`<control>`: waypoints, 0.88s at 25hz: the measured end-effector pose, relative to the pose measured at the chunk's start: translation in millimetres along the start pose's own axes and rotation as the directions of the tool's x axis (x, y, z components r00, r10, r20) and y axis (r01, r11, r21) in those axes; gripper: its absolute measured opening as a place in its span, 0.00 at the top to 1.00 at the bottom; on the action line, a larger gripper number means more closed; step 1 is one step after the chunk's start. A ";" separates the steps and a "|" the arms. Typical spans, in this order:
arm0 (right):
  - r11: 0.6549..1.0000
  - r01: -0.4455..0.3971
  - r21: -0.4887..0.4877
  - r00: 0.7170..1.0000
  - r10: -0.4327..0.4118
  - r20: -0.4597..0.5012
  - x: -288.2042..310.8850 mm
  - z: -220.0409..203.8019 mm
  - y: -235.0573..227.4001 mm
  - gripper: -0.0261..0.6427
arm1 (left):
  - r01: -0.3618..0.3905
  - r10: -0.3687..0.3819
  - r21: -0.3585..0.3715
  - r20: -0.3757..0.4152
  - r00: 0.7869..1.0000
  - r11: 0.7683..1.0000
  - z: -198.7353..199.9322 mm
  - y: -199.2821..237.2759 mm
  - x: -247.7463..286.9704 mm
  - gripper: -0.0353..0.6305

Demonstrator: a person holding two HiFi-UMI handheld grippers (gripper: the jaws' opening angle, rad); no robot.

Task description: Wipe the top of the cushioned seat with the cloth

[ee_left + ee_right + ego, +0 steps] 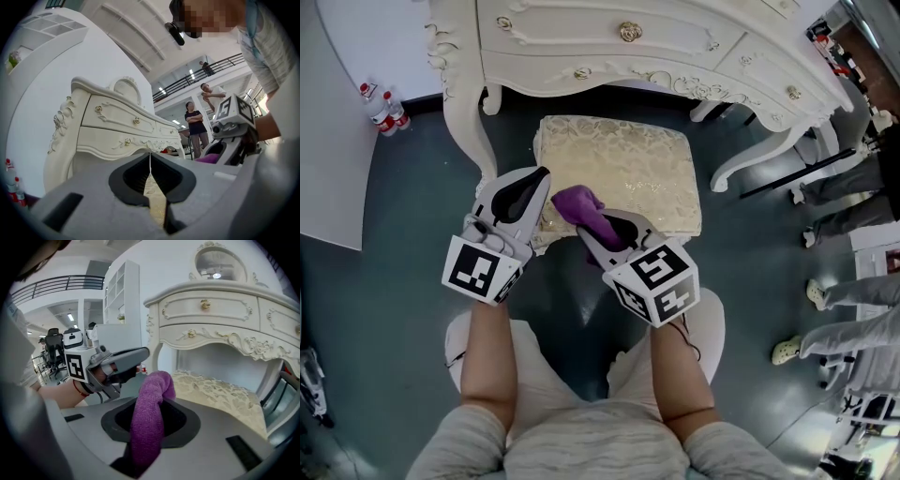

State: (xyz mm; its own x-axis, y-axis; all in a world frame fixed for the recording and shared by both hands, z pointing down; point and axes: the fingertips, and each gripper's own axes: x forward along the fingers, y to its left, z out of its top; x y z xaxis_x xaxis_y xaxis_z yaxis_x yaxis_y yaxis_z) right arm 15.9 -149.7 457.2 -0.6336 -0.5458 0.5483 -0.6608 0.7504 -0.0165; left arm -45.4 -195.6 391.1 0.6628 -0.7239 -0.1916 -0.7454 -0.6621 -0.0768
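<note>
Gripping the purple terry cloth (577, 201), the right tool (591, 232) sits at the near edge of the cream brocade cushioned seat (628, 164) in the head view — the seat stretches away ahead. Left gripper view: the left tool (150, 161) is closed, empty. Right gripper view: the seat lies ahead-right.

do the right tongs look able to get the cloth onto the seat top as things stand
Probably yes: the right tongs grip the purple cloth at the near edge of the cushioned seat, whose top looks bare, nothing in between.
</note>
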 end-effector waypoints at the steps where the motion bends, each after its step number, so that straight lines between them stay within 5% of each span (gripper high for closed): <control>1: 0.999 0.032 0.017 0.999 -0.033 0.014 -8.8 -1.6 -15.0 0.82 | 0.003 -0.003 0.001 -0.003 1.000 1.000 -0.6 -1.0 0.7 0.92; 5: 0.974 0.194 0.119 0.977 -0.202 0.064 -47.0 -4.6 -90.9 0.82 | 0.020 -0.020 0.006 -0.018 1.000 1.000 -3.5 -7.7 3.5 0.92; 10: 0.904 0.382 0.193 0.914 -0.400 0.064 -82.4 -4.6 -174.4 0.82 | 0.046 -0.046 0.005 -0.044 0.998 0.999 -8.4 -16.2 9.0 0.92; 22: 0.825 0.515 0.231 0.849 -0.529 -0.004 -74.7 -7.6 -269.1 0.82 | 0.057 -0.056 0.013 -0.055 0.997 0.998 -11.3 -19.9 12.4 0.92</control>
State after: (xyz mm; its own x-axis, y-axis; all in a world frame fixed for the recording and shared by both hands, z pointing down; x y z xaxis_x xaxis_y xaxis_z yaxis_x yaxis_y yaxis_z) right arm 244.0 -308.0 427.0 -0.1867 -0.8588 0.4771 -0.9647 0.2520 0.0761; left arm -21.5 -193.6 401.4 0.7065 -0.6950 -0.1331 -0.7073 -0.6998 -0.1004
